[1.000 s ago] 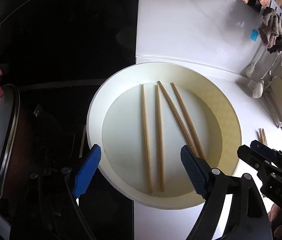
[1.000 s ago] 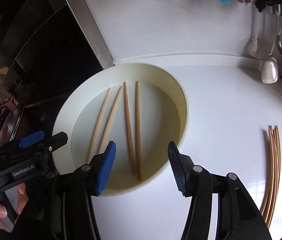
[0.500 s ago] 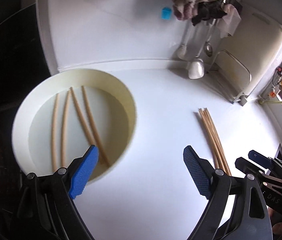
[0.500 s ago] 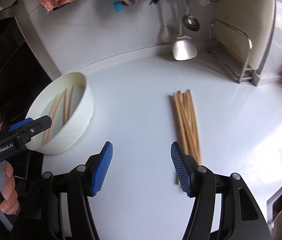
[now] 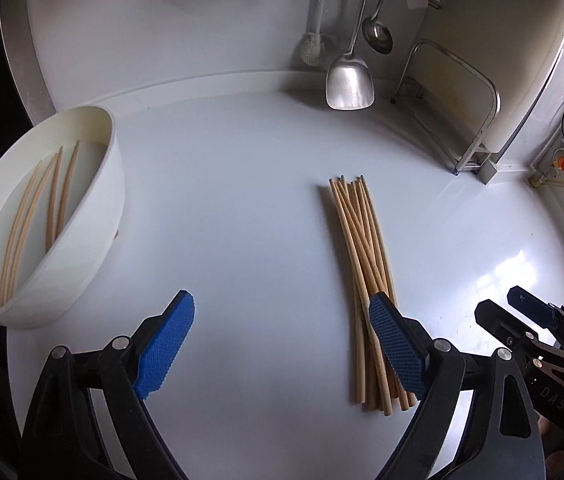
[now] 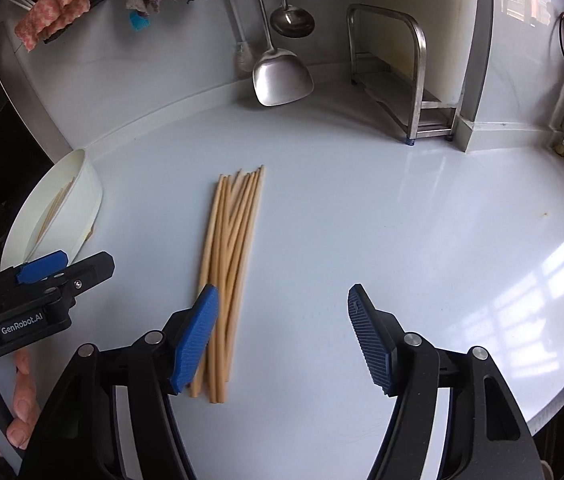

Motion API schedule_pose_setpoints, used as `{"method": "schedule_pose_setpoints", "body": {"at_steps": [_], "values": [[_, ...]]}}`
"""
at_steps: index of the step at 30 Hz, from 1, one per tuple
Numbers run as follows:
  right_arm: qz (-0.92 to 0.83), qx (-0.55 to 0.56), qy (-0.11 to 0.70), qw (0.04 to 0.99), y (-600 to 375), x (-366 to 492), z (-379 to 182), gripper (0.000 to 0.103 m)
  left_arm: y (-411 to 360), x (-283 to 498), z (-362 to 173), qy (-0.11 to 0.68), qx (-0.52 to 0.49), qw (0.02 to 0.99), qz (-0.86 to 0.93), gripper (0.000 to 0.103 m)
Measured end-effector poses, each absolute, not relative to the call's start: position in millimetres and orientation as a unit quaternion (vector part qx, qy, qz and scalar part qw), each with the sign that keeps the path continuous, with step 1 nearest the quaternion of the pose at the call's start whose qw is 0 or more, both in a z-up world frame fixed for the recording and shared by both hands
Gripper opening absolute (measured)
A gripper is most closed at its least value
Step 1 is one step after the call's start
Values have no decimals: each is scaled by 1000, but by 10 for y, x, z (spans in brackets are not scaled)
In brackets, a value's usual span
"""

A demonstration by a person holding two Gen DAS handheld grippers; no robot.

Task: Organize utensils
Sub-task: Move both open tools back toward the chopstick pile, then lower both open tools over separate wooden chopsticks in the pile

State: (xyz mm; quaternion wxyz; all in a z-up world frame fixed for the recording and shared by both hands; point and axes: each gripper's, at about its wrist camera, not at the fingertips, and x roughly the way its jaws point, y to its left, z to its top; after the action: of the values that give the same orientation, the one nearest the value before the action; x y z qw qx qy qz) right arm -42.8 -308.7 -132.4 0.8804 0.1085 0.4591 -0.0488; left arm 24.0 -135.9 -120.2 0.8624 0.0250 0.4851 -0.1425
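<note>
A bundle of several wooden chopsticks (image 5: 362,256) lies on the white counter; it also shows in the right wrist view (image 6: 232,248). A white bowl (image 5: 98,216) at the left holds several more chopsticks (image 5: 34,208); the bowl shows in the right wrist view (image 6: 82,200) too. My left gripper (image 5: 282,340) is open and empty above the counter, its right finger over the bundle's near end. My right gripper (image 6: 282,336) is open and empty, its left finger over the bundle's near end.
A metal spatula (image 5: 350,84) and a ladle (image 5: 378,36) hang on the back wall. A metal rack (image 6: 410,80) stands at the back right. Cloths (image 6: 58,4) hang at the top left. The counter's curved edge (image 6: 562,376) runs at the right.
Both grippers have swung right, away from over the bowl to over the chopstick bundle on the counter. Both stayed open and empty.
</note>
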Motion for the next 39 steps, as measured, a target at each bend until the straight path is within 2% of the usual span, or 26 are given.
{"method": "schedule_pose_setpoints", "body": {"at_steps": [12,21,39], "values": [[-101,138,446,879,-3434,-419,-1779,65,-1815,405,-1736,478,38,859,-178,88],[-106,137,450,876,-3462,-406,-1789,65,-1938,478,-1850,480,59,855,-185,88],[-70,121,462,876,-3229,-258,-1821,65,-1609,494,-1892,465,48,870,-158,88]]}}
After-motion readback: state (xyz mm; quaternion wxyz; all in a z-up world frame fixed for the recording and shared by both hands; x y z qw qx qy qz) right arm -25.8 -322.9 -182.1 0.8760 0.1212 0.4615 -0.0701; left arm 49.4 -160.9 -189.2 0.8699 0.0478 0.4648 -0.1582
